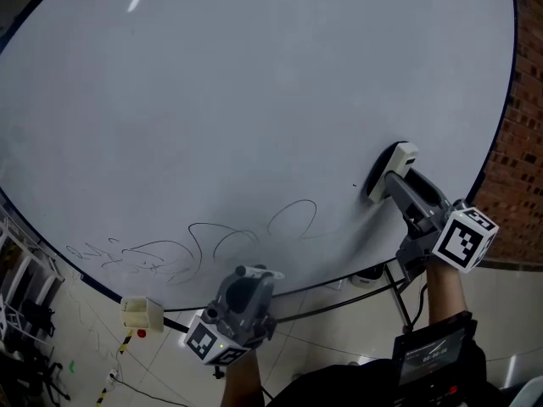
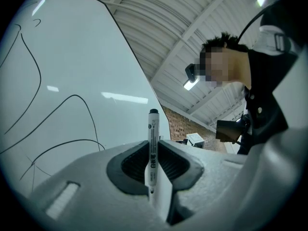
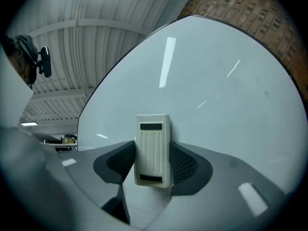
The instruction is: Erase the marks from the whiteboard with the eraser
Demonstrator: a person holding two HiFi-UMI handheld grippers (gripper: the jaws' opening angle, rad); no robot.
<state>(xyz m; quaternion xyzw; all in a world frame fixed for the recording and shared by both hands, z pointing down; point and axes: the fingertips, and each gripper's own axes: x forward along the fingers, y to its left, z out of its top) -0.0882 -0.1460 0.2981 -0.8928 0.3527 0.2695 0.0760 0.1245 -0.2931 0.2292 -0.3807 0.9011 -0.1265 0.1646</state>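
The whiteboard (image 1: 237, 100) fills the head view, with black scribbled marks (image 1: 212, 244) along its lower edge. My right gripper (image 1: 392, 176) is shut on a cream eraser (image 1: 394, 161), which presses against the board to the right of the marks. In the right gripper view the eraser (image 3: 153, 149) stands upright between the jaws against the board (image 3: 216, 90). My left gripper (image 1: 254, 278) hangs just below the board's lower edge, shut on a white marker pen (image 2: 152, 148) with a black cap. Curved marks (image 2: 57, 114) show on the board beside it.
A small cream box (image 1: 142, 313) is fixed to the board's lower frame at the left. Black stand legs (image 1: 356, 299) run below the board. A brick wall (image 1: 522, 159) lies at the right. A person's head (image 2: 226, 61) appears in the left gripper view.
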